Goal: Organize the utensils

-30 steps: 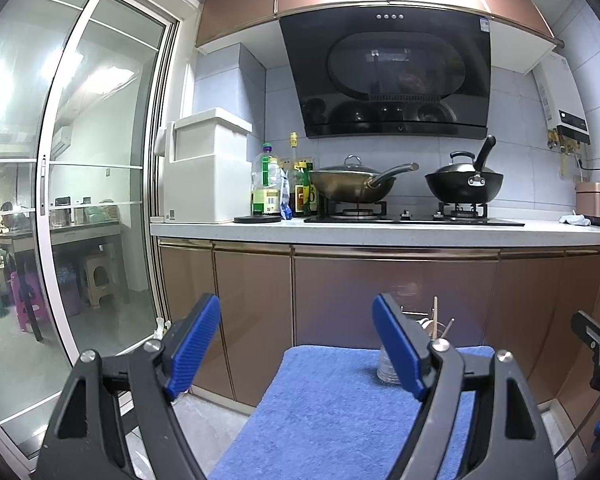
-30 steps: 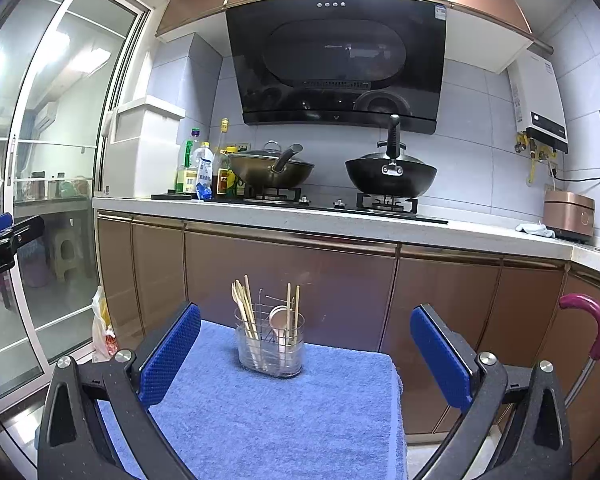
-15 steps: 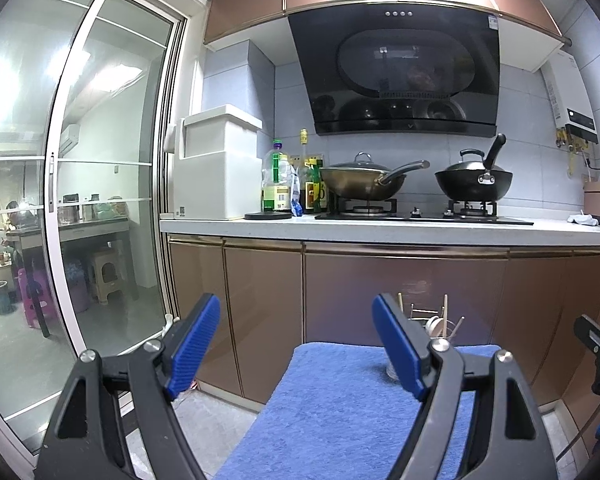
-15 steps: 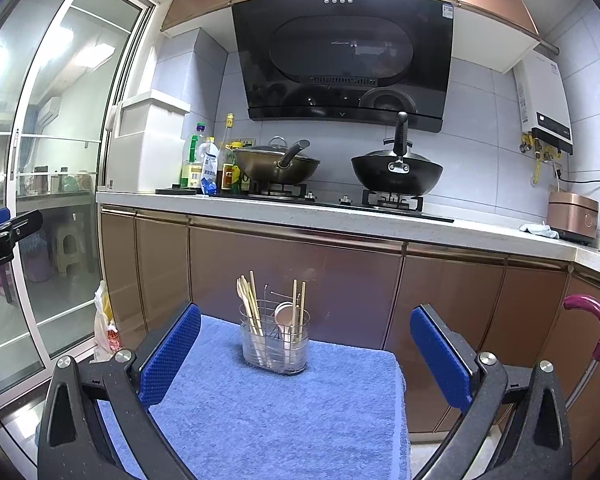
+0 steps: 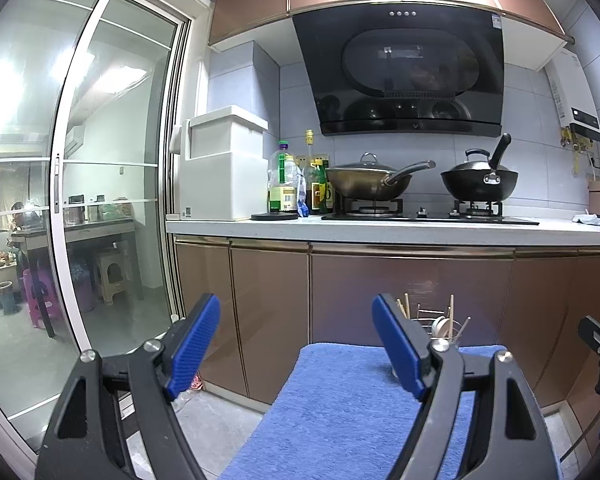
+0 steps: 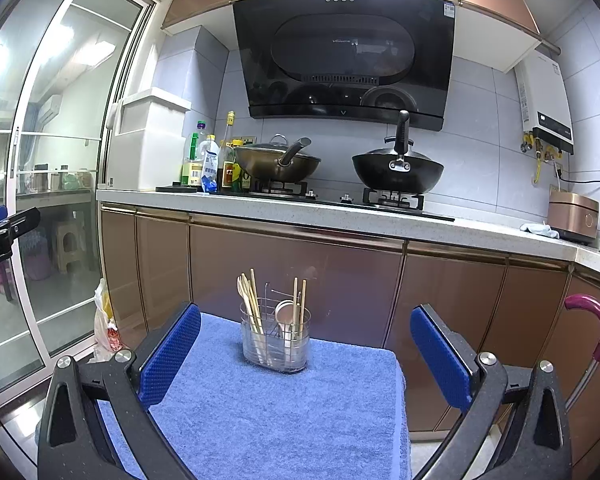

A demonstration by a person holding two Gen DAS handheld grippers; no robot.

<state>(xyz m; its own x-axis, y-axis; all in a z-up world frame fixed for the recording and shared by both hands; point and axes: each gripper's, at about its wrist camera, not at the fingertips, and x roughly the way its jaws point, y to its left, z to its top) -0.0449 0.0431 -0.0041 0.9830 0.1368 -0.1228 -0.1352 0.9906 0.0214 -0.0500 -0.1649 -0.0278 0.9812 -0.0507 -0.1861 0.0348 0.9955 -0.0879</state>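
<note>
Both tools raised and level, facing the kitchen units. Left hand-held gripper released, jaws spread wide, nothing between them. Right hand-held gripper likewise released and empty. Utensil holder, a clear tub with a wire insert, stands upright near the far edge of the blue towel that covers the table. It carries wooden chopsticks leaning left, a second pair upright on the right, and a pale spoon between them. Placement reads as deliberate: the holder sits on the right gripper's centre line, so that tool looks set to lead; the towel probably keeps the tub from sliding. No loose utensils show on the towel, so the task looks either finished or not started. Hidden: in the left view the right finger covers most of the holder, only utensil tips showing above it. The tub's contents blur through the plastic; further pieces cannot be counted. Towel's near edge is cut off behind the gripper bodies.
</note>
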